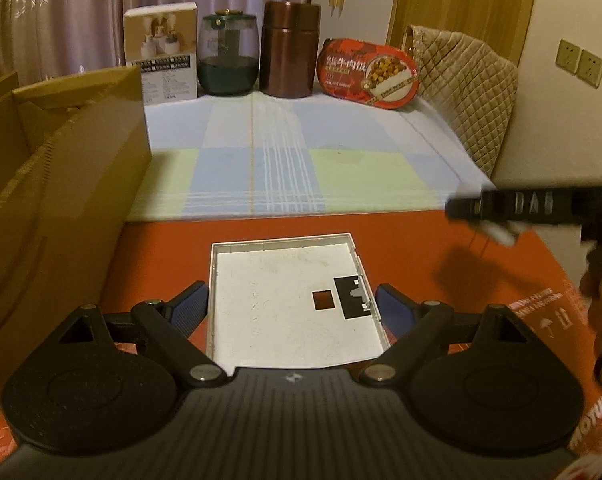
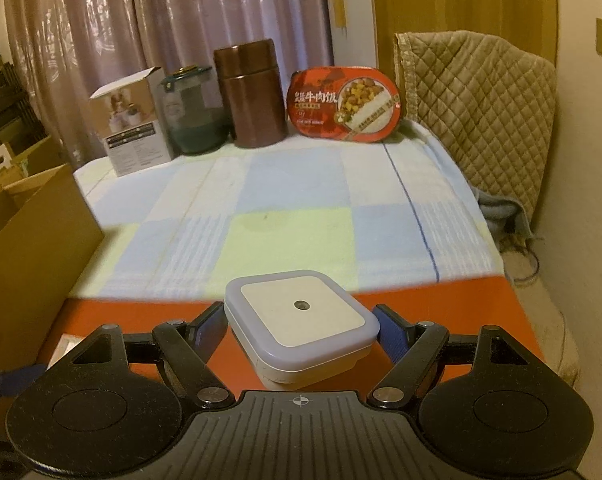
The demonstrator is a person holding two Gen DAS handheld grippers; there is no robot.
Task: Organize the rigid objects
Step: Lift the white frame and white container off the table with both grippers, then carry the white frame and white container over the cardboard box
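White tray: a flat, shallow white tray [image 1: 289, 300] with a small square cut-out lies on the red surface [image 1: 161, 248], between the fingers of the left hand-held gripper [image 1: 292, 306]; the pads stand just outside its two side edges, and whether they touch it cannot be told.
Left hand-held gripper: fingers spread apart, nothing lifted.
Square lidded box: a small white box with a pale rounded lid [image 2: 301, 320] sits between the fingers of the right hand-held gripper [image 2: 301, 326], above the red surface; whether it rests there or is held up cannot be told.
Right hand-held gripper: pads right at the box's sides, seemingly closed on it, though true contact is not certain.
Back row: on the checked blanket [image 2: 293, 208], a printed carton [image 2: 135, 128], a dark glass jar [image 2: 193, 116], a brown canister [image 2: 253, 96] and a red meal pack [image 2: 345, 104] stand side by side, looking already arranged.
Cardboard box: an open cardboard box [image 1: 61, 184] stands at the left, beside the red surface.
Progress: judging by the neat row, most of the sorting looks done; the tray and the lidded box appear to be what is left to place.
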